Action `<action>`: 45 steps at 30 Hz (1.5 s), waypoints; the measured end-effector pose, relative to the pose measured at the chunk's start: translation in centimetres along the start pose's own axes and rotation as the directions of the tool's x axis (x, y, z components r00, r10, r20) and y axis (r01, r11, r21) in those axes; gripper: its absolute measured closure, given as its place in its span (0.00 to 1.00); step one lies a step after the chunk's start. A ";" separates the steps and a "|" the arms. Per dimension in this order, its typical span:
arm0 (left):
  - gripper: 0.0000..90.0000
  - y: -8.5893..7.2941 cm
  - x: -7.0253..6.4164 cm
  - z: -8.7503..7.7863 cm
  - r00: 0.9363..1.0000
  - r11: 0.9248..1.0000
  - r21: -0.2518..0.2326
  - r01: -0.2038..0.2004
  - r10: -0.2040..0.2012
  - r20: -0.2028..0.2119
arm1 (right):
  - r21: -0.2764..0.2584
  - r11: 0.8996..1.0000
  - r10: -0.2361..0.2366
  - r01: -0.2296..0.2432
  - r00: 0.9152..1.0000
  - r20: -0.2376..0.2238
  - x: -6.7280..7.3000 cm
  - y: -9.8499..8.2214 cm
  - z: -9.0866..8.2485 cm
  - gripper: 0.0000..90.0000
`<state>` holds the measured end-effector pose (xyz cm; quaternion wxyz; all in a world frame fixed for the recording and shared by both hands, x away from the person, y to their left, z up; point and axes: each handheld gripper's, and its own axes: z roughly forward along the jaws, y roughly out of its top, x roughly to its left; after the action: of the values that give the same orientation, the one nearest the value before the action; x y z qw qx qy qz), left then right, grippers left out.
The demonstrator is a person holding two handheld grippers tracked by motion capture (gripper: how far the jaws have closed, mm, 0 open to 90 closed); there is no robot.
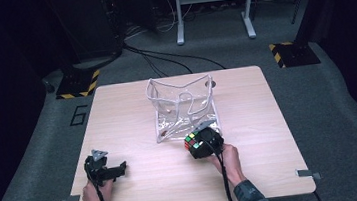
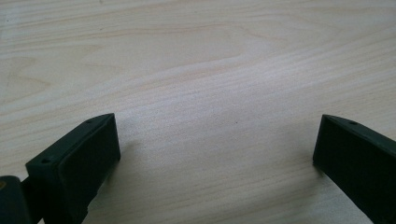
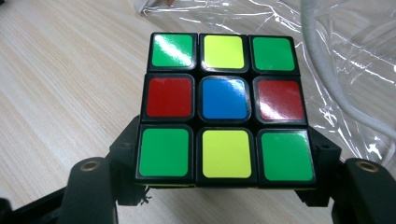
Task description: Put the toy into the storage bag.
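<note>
A scrambled puzzle cube [image 3: 224, 107] with green, yellow, red and blue stickers is clamped between the jaws of my right gripper [image 3: 224, 182]. In the high view the cube [image 1: 194, 144] hangs just in front of a clear plastic bag [image 1: 182, 107] with a white zip edge, which stands open in the middle of the wooden table [image 1: 132, 105]. The bag's crinkled film [image 3: 336, 51] lies right behind the cube. My left gripper [image 1: 114, 170] rests near the table's front left, open, and bare wood shows between its jaws [image 2: 215, 149].
The table's front edge carries two small metal clips [image 1: 305, 172]. Behind the table stand a white metal frame [image 1: 212, 6], black cables on the grey carpet, and two hazard-striped stand bases [image 1: 76, 83].
</note>
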<state>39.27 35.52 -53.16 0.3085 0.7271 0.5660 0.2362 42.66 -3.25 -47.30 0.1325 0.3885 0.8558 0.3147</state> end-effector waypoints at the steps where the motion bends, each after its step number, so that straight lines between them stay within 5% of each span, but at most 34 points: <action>1: 0.00 0.0 0.0 0.0 1.000 1.000 0.000 0.000 0.000 0.000 | 0.000 1.000 0.000 0.000 1.000 0.000 0.0 0.0 0.0 0.36; 45: 0.00 0.0 0.0 0.0 1.000 1.000 -0.001 0.002 -0.002 -0.002 | 0.005 1.000 0.020 -0.020 1.000 -0.014 -2.1 0.0 -4.2 0.37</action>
<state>39.24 35.51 -53.17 0.3082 0.7262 0.5669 0.2370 42.05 -6.64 -44.13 0.1227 0.3951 0.8535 0.3167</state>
